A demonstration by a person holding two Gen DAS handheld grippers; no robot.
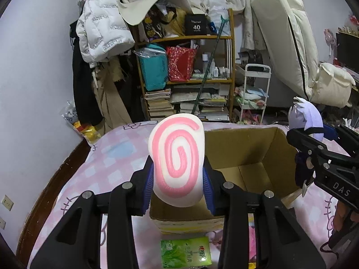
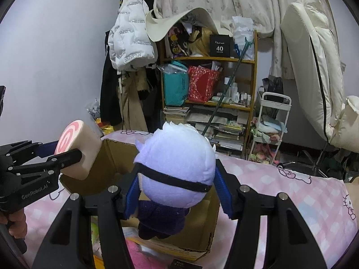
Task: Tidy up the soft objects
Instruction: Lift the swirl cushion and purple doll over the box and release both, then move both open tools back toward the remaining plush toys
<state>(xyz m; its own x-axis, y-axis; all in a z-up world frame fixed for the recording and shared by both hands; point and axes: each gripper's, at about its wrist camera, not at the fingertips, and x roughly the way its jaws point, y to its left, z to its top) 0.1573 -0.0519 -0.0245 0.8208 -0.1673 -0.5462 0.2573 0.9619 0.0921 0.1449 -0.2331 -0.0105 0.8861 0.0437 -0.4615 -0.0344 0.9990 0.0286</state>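
My left gripper (image 1: 178, 179) is shut on a white squishy roll with a pink spiral face (image 1: 177, 159), held upright above the near left corner of an open cardboard box (image 1: 258, 157). From the right wrist view the same squishy roll (image 2: 78, 148) hangs at the left over the box's rim. My right gripper (image 2: 177, 190) is shut on a plush doll with a pale lilac head, white hair and a black band (image 2: 177, 168); its dark body dangles over the cardboard box (image 2: 199, 231). The plush doll (image 1: 307, 121) shows at the right edge of the left wrist view.
The box stands on a bed with a pink checked sheet (image 1: 116, 157). A green packet (image 1: 186, 253) lies in front of the box. Behind the bed are a crowded wooden shelf (image 1: 186, 67), hanging coats (image 1: 101, 33), a white cart (image 1: 253, 94) and a folded mattress (image 1: 289, 44).
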